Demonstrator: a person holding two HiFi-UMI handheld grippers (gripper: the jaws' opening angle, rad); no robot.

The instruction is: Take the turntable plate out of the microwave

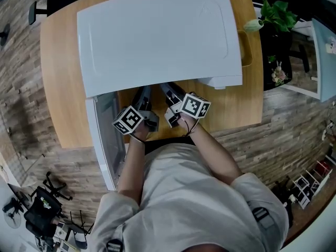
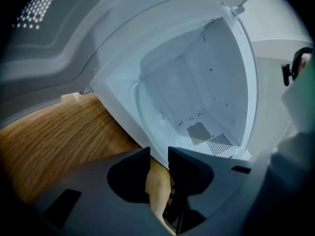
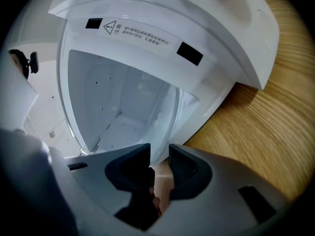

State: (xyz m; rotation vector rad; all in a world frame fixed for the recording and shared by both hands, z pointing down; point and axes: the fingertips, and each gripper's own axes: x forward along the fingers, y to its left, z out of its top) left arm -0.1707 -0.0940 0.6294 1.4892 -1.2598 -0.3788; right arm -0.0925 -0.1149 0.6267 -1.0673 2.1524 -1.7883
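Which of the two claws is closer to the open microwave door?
The left claw: the open door stands just beside it, while the right claw is on the side away from the door.

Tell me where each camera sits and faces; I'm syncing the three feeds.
Head view: on the person's head, looking steeply down at the microwave, table, both forearms, left gripper and right gripper.
Left gripper view: on that gripper, facing the open cavity past its own parted jaws.
Right gripper view: likewise, on the right gripper.
Shared: both gripper views show the cavity and table.

Wooden table [image 1: 58, 77]; potted plant [image 1: 275, 14] near corner; black chair [image 1: 39, 211].
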